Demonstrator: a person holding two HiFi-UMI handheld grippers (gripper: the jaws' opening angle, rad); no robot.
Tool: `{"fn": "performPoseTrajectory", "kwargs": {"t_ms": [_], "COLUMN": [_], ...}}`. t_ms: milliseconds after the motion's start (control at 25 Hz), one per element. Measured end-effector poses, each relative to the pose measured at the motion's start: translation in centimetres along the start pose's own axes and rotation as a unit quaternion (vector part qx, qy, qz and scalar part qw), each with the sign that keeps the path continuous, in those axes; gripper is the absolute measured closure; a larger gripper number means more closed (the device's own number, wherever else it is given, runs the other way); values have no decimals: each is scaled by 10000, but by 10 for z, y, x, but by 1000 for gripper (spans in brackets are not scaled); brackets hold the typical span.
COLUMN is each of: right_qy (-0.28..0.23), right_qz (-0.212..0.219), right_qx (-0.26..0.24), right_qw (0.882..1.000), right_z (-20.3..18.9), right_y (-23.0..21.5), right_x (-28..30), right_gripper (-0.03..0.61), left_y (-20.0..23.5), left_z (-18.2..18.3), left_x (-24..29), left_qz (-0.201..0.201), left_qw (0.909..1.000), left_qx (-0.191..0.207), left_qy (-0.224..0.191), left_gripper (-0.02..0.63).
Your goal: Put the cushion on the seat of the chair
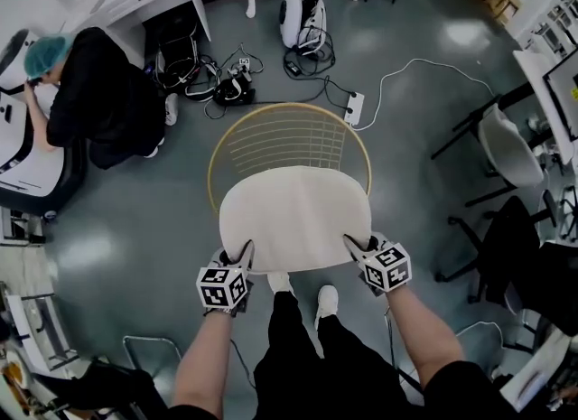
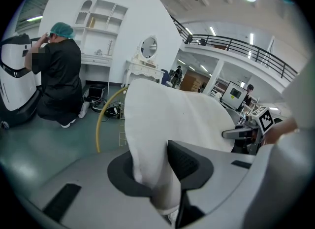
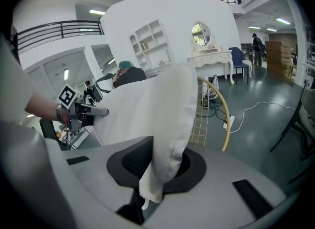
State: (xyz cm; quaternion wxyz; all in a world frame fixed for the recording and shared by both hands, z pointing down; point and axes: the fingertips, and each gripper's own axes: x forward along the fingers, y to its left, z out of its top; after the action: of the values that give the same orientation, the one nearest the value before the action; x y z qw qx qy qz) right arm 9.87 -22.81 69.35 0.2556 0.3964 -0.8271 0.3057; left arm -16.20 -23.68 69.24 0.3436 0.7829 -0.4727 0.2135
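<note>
Mid-task: left claw (image 1: 244, 251) and right claw (image 1: 352, 244) each clamp the near edge of the cream round fabric cushion (image 1: 293, 215), held over the gold wire-frame chair (image 1: 289, 134) seat; seat contact unclear, set-down and release look left.

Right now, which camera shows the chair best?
The head view: it looks down on the chair, its whole gold wire back showing, the white cushion hiding the seat. Both gripper views show only a piece of gold rim and wire past the cushion.
</note>
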Motion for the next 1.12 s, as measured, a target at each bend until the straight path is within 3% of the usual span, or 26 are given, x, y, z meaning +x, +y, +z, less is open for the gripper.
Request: {"fn": "performPoseTrajectory", "kwargs": {"t_ms": [760, 1120], "right_qy": [547, 809], "right_qz": [-318, -373], "right_qx": [473, 663], "right_qw": [9969, 9938], "right_z": [-71, -98], "right_y": [-79, -101], "right_x": [140, 182], "right_gripper": [503, 502], "left_y": [77, 106], "left_z": [-51, -72], "left_x": [145, 186], "left_qz": [-72, 176], "left_qw": [9975, 9950], "left_qx": [46, 94], "left_qy": [703, 982], "left_gripper": [486, 440]}}
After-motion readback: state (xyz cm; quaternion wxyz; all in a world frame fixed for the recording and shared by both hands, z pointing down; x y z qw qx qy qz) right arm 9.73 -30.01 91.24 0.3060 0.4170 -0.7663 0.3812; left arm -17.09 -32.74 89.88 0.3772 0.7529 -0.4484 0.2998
